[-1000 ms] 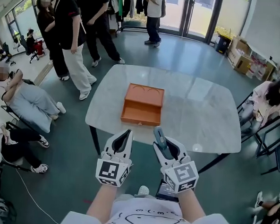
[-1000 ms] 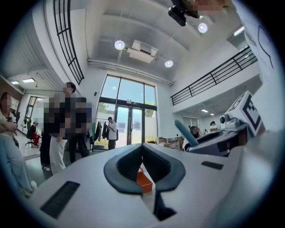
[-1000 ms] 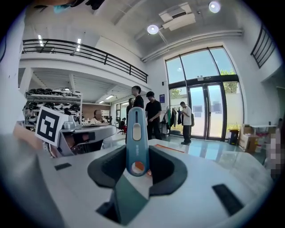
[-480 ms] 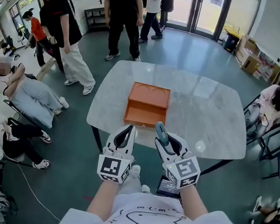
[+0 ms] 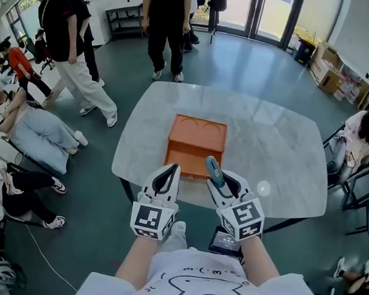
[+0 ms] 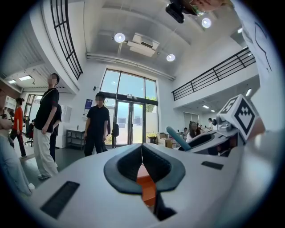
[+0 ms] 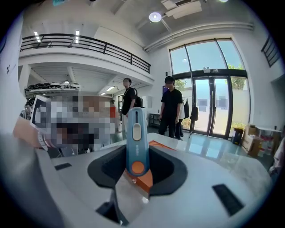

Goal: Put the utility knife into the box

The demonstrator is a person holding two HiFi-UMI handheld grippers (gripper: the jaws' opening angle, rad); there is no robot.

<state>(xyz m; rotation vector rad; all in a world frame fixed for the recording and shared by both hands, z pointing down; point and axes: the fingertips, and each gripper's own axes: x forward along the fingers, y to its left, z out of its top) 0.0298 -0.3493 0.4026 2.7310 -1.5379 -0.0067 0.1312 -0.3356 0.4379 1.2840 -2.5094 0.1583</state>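
Observation:
An orange box lies on the white marble table, its lid open toward the far side. My right gripper is shut on a blue utility knife with an orange dot, which stands upright between the jaws; in the head view the utility knife pokes up just short of the box's near edge. My left gripper hovers beside it at the table's near edge, its jaws closed together with nothing in them. Part of the box shows below the left jaws.
Several people stand on the far side of the table and at the left; others sit at left and right. Cardboard boxes are stacked by the glass doors. A chair stands by the table's right edge.
Both grippers have come forward over the table's near edge, closer to the box. The knife stays held in the right gripper. The people behind the table have walked about.

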